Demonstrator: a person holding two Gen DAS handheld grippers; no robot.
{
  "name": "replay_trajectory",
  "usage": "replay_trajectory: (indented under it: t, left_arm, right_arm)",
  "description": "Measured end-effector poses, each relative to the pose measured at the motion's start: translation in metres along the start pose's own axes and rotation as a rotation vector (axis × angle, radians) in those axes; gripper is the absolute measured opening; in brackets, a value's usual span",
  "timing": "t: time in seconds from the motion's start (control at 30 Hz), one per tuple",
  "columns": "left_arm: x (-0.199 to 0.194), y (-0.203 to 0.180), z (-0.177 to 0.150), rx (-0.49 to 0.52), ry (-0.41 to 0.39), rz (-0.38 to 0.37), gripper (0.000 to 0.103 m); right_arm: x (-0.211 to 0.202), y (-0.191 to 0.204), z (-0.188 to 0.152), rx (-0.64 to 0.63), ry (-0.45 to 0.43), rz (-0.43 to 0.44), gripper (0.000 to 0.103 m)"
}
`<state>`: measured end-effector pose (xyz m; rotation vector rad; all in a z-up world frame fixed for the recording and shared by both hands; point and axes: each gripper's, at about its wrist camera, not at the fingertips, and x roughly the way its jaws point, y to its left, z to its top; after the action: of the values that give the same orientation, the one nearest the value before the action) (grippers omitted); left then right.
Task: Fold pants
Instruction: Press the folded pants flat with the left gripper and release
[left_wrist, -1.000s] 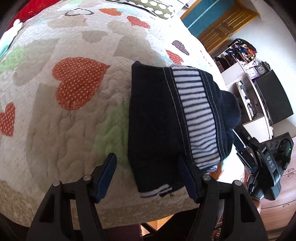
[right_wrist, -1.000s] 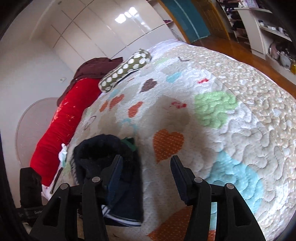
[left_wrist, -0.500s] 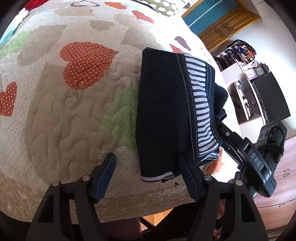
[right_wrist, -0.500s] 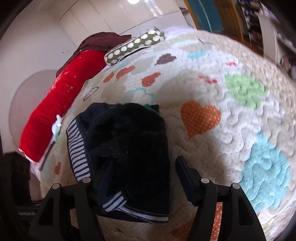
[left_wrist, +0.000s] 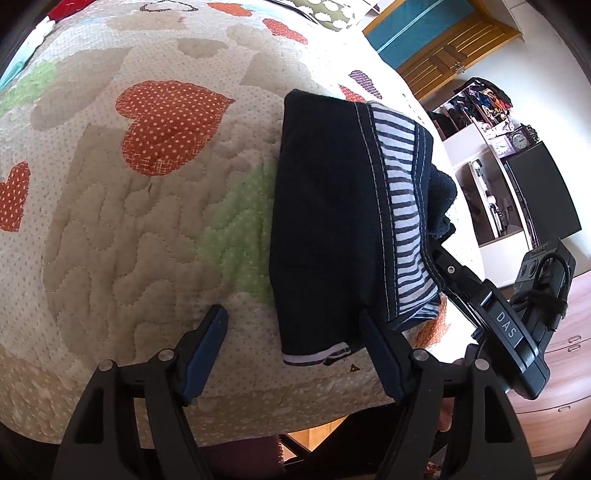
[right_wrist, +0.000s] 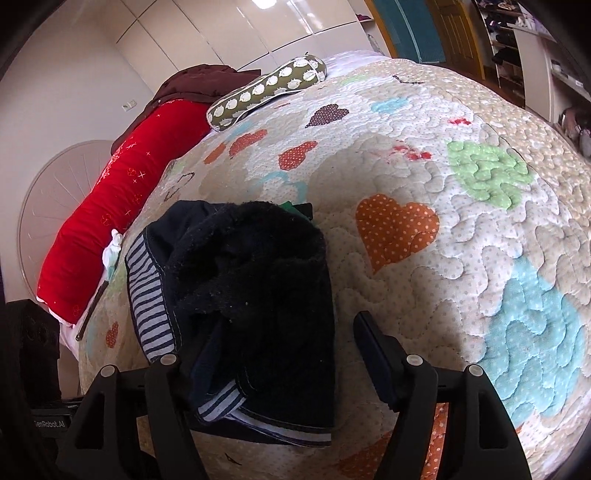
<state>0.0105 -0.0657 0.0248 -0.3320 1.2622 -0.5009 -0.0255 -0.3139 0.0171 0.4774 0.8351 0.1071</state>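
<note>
both tongs (left_wrist: 295, 343) (right_wrist: 280, 354) opening over folded pants (left_wrist: 332, 221); only right view shows red pillow (right_wrist: 110, 214).

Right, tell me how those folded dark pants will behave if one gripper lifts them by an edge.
The pants look soft and fleecy, so they would probably droop and unfold. Loose layers at the striped waistband may slide apart. On the textured quilt, a push would likely bunch them, not slide them.

The pants (right_wrist: 255, 295) hide the right gripper's (right_wrist: 280, 354) left fingertip.
</note>
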Motion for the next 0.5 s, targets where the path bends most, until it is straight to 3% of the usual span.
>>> replay_trajectory:
  t: [0.5]
  left_arm:
    - [0.0051,-0.0084,-0.0015,0.015,-0.005,0.0,0.078]
  right_arm:
    - [-0.0023,0.0001,-0.0036,0.006,-0.006,0.005,0.076]
